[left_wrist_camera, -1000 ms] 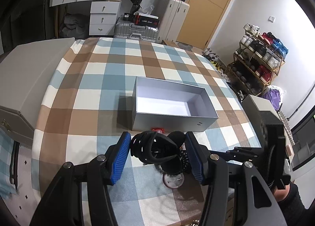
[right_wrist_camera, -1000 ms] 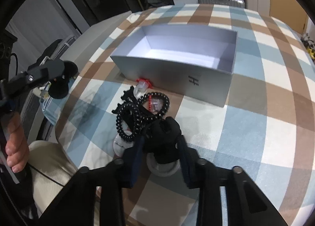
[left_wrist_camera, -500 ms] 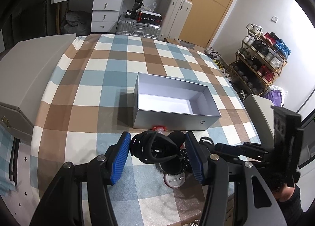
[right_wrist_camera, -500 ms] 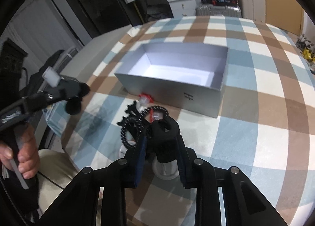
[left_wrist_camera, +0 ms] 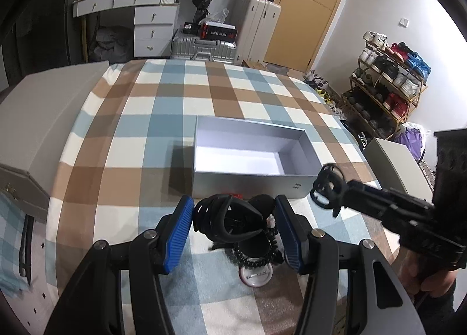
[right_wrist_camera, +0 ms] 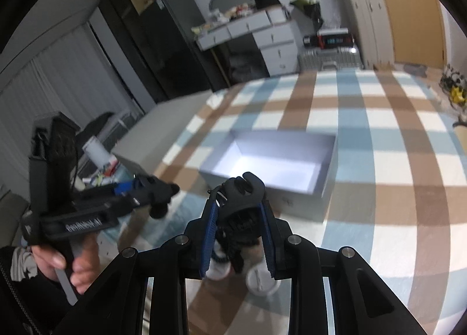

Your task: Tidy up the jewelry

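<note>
My left gripper [left_wrist_camera: 233, 227] is shut on a black claw clip [left_wrist_camera: 227, 215], held just in front of a grey open box [left_wrist_camera: 251, 186] on the checked tablecloth. Below it lies a small pile: a black beaded band [left_wrist_camera: 254, 259], a white round badge [left_wrist_camera: 255, 275] and a red piece [left_wrist_camera: 237, 195]. My right gripper [right_wrist_camera: 238, 212] is shut on a second black claw clip [right_wrist_camera: 240, 189], raised above the pile near the box's front wall [right_wrist_camera: 303, 203]. The left wrist view shows that clip [left_wrist_camera: 327, 186] at the box's right corner. The box is empty.
A large grey lid or case [left_wrist_camera: 43, 119] lies along the table's left side. A grey block [left_wrist_camera: 391, 159] stands off the right edge, a shoe rack [left_wrist_camera: 388, 95] behind it. A person's hand [right_wrist_camera: 73, 265] grips the left tool's handle.
My right gripper has risen off the pile with its claw clip and tilted up toward the box. The left gripper has stayed where it was, still gripping its clip.
</note>
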`<state>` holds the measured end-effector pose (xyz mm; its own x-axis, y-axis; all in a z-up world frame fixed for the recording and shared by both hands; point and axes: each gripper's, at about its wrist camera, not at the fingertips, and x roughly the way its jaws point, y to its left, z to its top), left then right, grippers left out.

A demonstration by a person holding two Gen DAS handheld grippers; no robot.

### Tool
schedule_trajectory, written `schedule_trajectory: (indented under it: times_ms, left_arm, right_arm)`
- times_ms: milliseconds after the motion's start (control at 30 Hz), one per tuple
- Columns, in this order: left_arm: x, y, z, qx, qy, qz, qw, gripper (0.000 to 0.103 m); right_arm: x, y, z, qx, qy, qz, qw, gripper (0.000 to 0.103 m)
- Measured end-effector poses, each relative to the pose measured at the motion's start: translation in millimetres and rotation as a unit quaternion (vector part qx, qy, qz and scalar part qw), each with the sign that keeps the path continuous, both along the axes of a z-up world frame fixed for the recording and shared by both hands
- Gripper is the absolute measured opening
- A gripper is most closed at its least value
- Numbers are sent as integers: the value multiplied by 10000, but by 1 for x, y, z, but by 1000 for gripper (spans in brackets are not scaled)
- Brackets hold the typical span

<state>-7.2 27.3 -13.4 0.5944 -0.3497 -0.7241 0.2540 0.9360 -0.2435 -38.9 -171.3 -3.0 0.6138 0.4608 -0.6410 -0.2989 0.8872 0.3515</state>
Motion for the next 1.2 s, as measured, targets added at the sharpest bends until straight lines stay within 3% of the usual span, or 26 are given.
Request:
schedule_trajectory:
  times_ms: [133, 400, 567, 700, 967, 1200]
  left_arm:
    - [9, -9, 13, 164, -272, -8, 9995, 51]
    - [37, -23, 27, 141, -406, -26, 9991, 51]
    - [64, -39, 30, 348, -592, -85, 9976, 51]
    - [82, -38, 15, 146, -453, -181, 9987, 51]
    - [101, -34, -9, -304, 82, -561, 9979, 51]
    - [101, -41, -26, -127, 293, -551, 9980, 51]
  right_arm:
    - [4, -1, 17, 64, -308, -24, 9995, 28]
    - [22, -9, 50, 31, -794, -315, 9963, 28]
    - [56, -10, 57, -143, -764, -447, 9960, 28]
    - [84, -11, 44, -265, -590, -505, 9966, 28]
    - [108, -15, -11, -178, 145, -457, 9987, 28]
    - [116, -1, -35, -392, 441, -357, 9976, 28]
